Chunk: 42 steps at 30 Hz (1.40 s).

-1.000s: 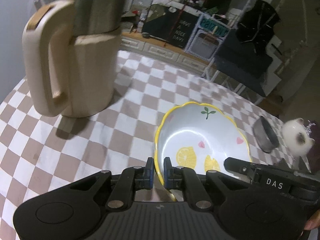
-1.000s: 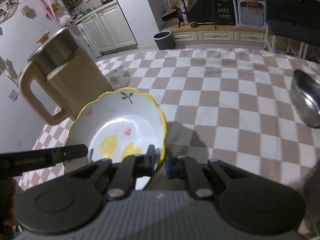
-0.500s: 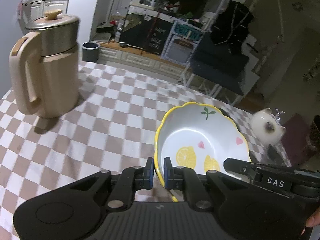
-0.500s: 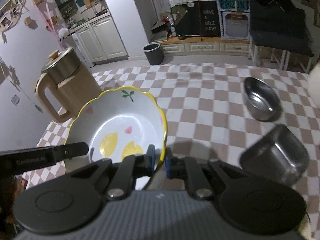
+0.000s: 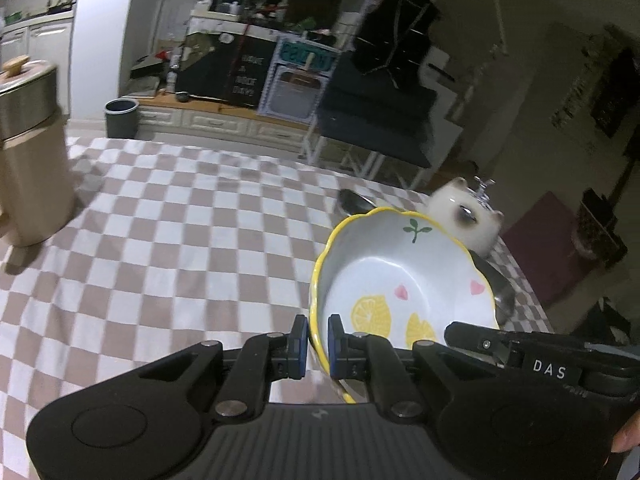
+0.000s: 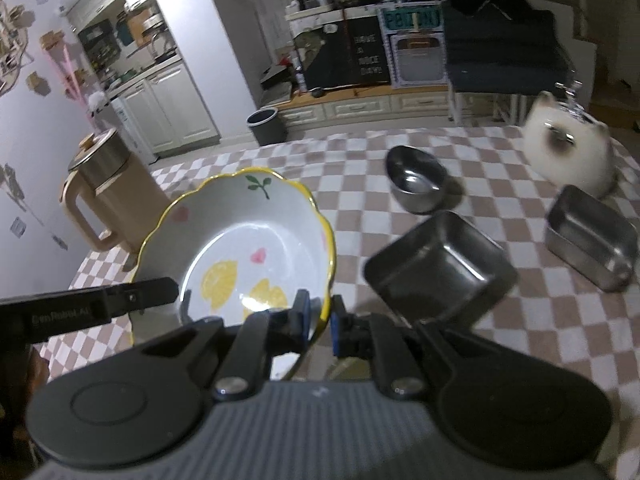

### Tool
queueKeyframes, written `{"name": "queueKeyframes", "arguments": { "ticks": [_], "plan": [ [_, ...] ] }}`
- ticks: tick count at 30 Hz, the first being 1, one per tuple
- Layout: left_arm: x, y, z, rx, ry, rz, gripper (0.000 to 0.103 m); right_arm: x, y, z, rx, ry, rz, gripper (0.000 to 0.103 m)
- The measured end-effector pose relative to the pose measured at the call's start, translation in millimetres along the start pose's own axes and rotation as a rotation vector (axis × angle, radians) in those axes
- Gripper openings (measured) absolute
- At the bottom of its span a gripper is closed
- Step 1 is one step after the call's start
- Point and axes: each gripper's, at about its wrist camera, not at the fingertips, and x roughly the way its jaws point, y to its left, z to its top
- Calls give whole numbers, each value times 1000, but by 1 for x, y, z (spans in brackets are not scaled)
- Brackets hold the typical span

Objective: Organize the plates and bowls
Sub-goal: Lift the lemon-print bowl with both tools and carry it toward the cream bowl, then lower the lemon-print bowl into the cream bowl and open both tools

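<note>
A white bowl [image 5: 400, 280] with a yellow scalloped rim and lemon prints hangs above the checkered table, carried by both grippers. In the left wrist view my left gripper [image 5: 318, 346] is shut on the bowl's near left rim, one pad inside and one outside. The right wrist view shows the same bowl [image 6: 248, 232], with my right gripper [image 6: 320, 324] shut on its near right rim. Just right of the bowl, a square steel container [image 6: 440, 268] sits on the table. A round steel bowl [image 6: 418, 184] lies further back.
A second, rectangular steel container [image 6: 592, 236] stands at the right, and a white cat-shaped teapot [image 6: 568, 152] behind it near the table's far right edge. A beige kettle [image 6: 100, 196] stands at the far left. The checkered cloth [image 5: 180, 240] covers the table.
Both grippers have carried the bowl to the right and slightly up, away from the kettle. The steel containers and the cat teapot have come into view on the right.
</note>
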Motion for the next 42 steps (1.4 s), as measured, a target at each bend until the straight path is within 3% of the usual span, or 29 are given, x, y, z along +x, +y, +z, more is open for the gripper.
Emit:
{"name": "queueKeyframes", "arguments": {
  "ticks": [10,19,27,42],
  "plan": [
    [20,-56,-22,94,49,-78,11,-38,-47,-26,76,-24,-70,12],
    [40,-83,-39,143,113,-118,11,-50,-75,-48,107,0,-124,12],
    [66,-87,-59,163,222,-96,12,-42,-92,-61,138,95,-151,11],
    [91,-77,-73,161,345,-48,13,-9,-98,-70,154,237,-168,11]
  ]
}}
